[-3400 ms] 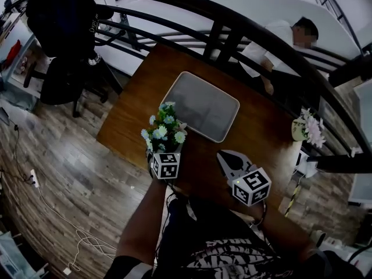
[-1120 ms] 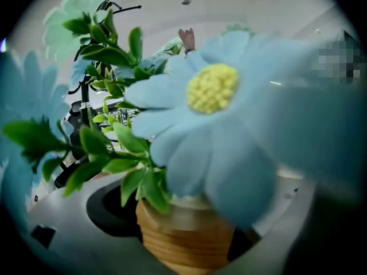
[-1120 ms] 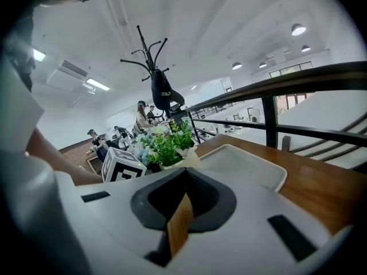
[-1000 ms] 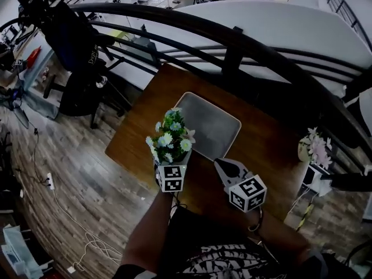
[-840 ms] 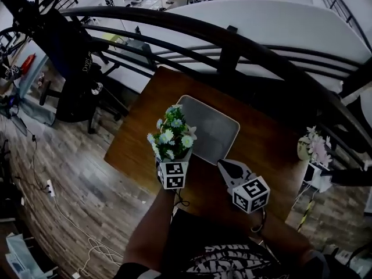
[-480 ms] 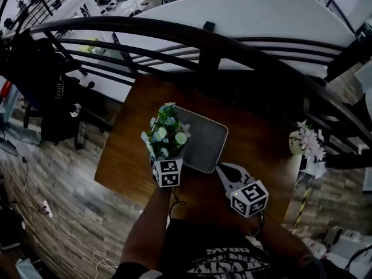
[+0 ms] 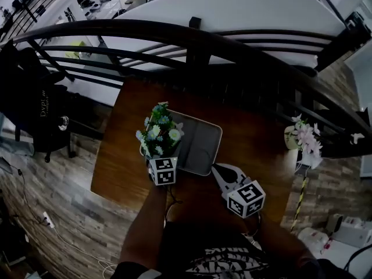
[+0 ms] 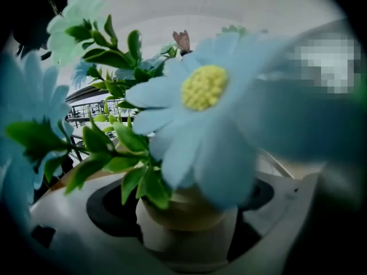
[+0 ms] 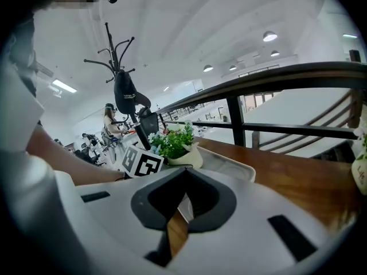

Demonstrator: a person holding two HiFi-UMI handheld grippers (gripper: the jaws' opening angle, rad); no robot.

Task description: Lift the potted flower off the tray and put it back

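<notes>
The potted flower [image 7: 156, 135], with pale blue and white blooms, green leaves and a cream pot [image 8: 182, 211], is held by my left gripper [image 7: 158, 154], which is shut on the pot. It hangs over the left edge of the grey tray [image 7: 200, 144] on the brown table [image 7: 250, 135]. Whether the pot touches the tray I cannot tell. In the right gripper view the flower [image 9: 176, 142] stands at the tray's [image 9: 232, 164] left end. My right gripper [image 7: 217, 171] is shut and empty, low over the table by the tray's near right corner.
A second pot of pink flowers [image 7: 303, 137] stands at the table's right edge. A dark curved railing [image 7: 192, 36] runs along the far side of the table. A black chair [image 7: 35, 106] is on the floor to the left.
The head view has shifted. My left gripper has carried the flower from the table in front of the tray to over its left edge. The right gripper has hardly moved.
</notes>
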